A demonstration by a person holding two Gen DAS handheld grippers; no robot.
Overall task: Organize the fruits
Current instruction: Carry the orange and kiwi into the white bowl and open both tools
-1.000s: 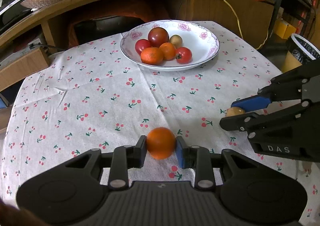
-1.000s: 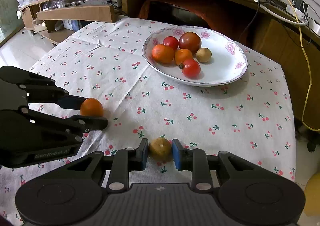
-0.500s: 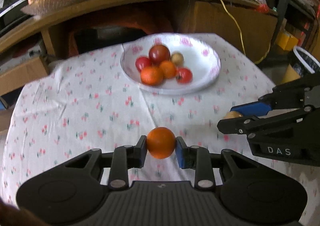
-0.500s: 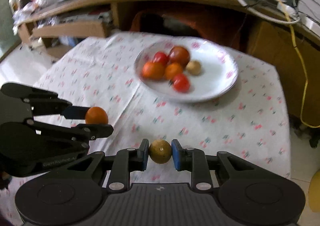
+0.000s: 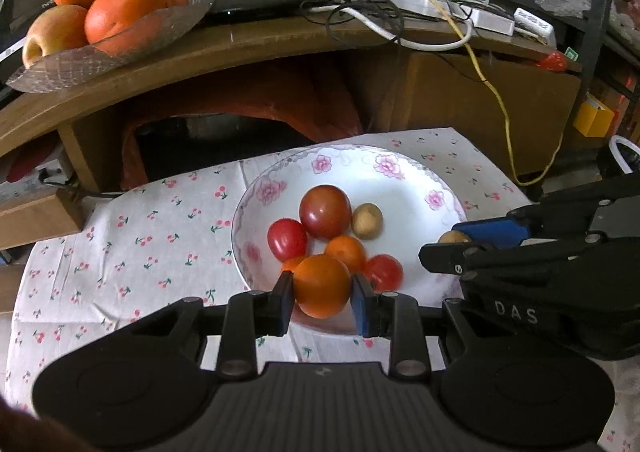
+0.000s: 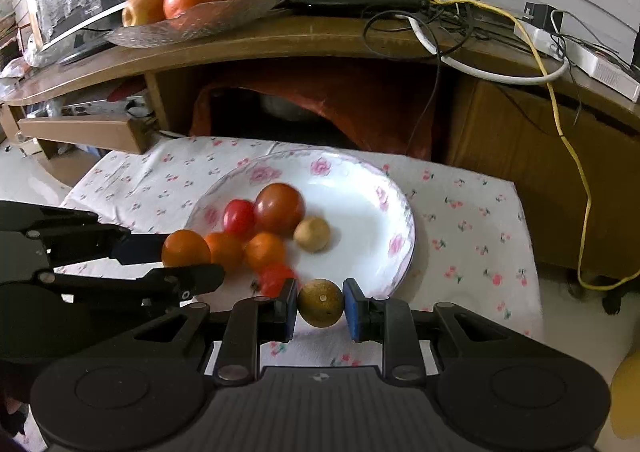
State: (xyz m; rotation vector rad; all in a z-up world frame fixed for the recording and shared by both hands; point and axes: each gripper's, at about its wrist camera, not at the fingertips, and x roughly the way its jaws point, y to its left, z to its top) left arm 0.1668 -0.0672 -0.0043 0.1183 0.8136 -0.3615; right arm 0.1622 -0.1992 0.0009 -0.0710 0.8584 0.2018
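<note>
Left wrist view: left gripper (image 5: 322, 286) clamped on orange (image 5: 322, 286), held over near rim of floral plate (image 5: 408, 188); plate carrying tomatoes, small oranges, brown fruit.

Right wrist view: right gripper (image 6: 320, 303) clamped on brown fruit (image 6: 320, 303), at plate's (image 6: 360, 196) near edge above cherry-print cloth (image 6: 472, 220).

A cherry-print tablecloth (image 5: 132, 244) covered the table. Behind it, at the far side, stood a curved wooden shelf (image 5: 248, 44). On the shelf's left sat a glass dish (image 5: 132, 40) with oranges and an apple, and to its right lay a black router (image 5: 264, 0), tangled cables, a yellow cable (image 5: 505, 112) and a white power strip (image 6: 576, 60). A red cloth (image 6: 320, 100) hung beneath the shelf.
</note>
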